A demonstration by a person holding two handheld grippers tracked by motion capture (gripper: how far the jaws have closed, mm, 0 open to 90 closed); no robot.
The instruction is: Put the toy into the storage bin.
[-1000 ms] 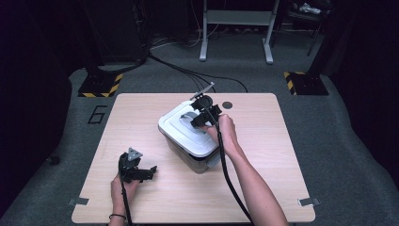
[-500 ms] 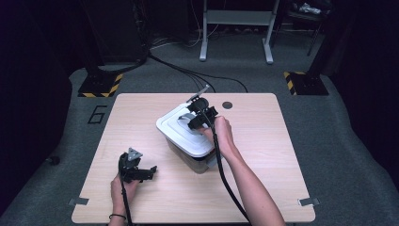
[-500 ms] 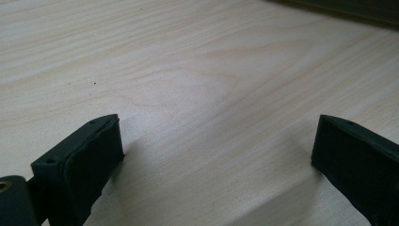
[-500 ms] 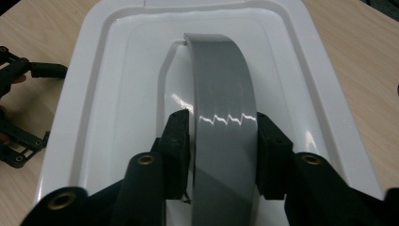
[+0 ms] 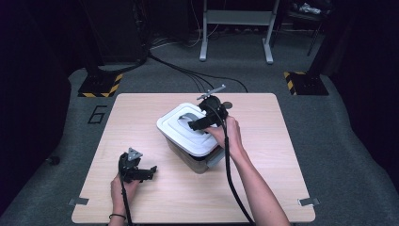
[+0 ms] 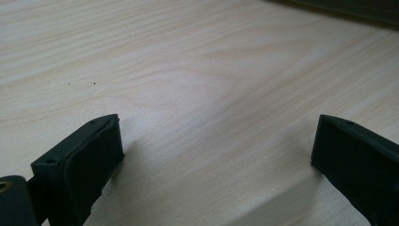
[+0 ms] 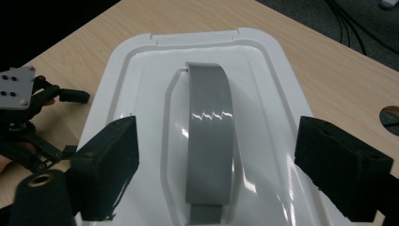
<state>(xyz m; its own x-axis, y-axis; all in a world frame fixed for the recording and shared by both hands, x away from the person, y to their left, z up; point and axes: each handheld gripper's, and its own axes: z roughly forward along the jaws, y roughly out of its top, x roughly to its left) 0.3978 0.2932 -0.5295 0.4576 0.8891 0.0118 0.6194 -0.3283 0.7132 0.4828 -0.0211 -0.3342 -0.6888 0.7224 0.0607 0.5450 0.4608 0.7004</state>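
And here we are in what looks like a lab or recording studio, dim all round. One pale wooden desk (image 5: 141, 122) sits lit in the middle on grey carpet (image 5: 339, 141). At eleven o'clock, a stand foot marked with yellow-and-black hazard tape (image 5: 99, 87); its twin (image 5: 305, 83) sits at one o'clock. Black cables (image 5: 188, 75) snake across the floor from twelve. A metal frame (image 5: 235, 33) stands at the back. There's a "6" (image 5: 97, 114) marked on the floor at ten o'clock, and tape tabs (image 5: 308, 201) pin the desk's near corners.
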